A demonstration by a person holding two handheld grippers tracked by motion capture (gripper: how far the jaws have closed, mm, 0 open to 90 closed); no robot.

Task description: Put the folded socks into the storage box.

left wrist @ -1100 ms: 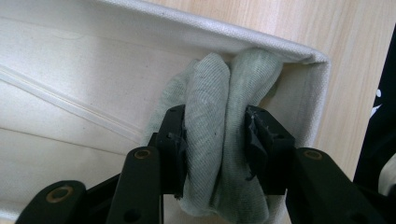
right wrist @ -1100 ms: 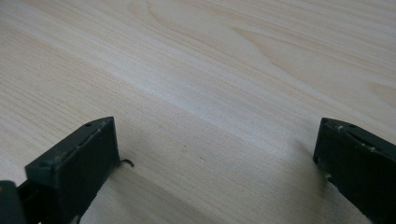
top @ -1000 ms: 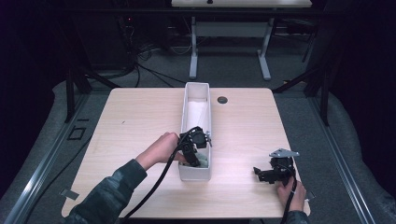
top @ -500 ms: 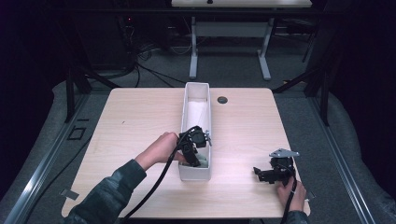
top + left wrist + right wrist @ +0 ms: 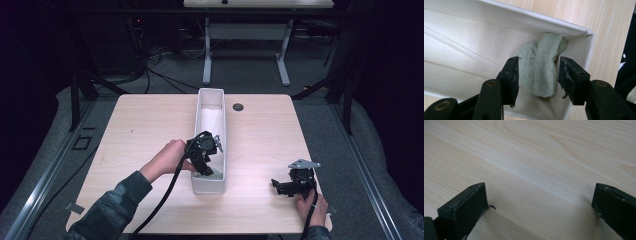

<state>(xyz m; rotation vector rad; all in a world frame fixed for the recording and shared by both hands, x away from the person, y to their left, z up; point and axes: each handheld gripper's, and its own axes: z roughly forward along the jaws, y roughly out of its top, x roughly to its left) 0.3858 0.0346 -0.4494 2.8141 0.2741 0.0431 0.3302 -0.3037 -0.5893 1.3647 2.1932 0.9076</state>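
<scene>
High view: 1 wooden table [image 5: 150, 130], 1 long white fabric bin [image 5: 211, 102] standing lengthwise at its centre, 1 small dark round cap [image 5: 238, 107] in the tabletop just right of the bin's far end. 2 hands, 2 grippers. Left gripper [image 5: 206, 167] reaches over the bin's left wall & dips into the near end, where a bit of pale green cloth [image 5: 211, 174] shows on the bin floor. Right gripper [image 5: 278, 186] sits low over bare tabletop near the front right corner, well apart from the bin, grey plate on top

Left gripper view: 1 pale green cloth [image 5: 539, 65], crumpled, lying in the near corner of the bin, leaning vs the end wall. Left gripper's jaws have just been opening; they stand partly open w/ the cloth between them, left pad right at the cloth's edge, right pad w/ a thin gap, so no squeeze on it. Bin wall [image 5: 469, 40] runs off to the left, table wood beyond the rim

Right gripper view: right gripper [image 5: 540, 206] has its jaws wide apart, nothing between them, just bare table wood beneath
</scene>
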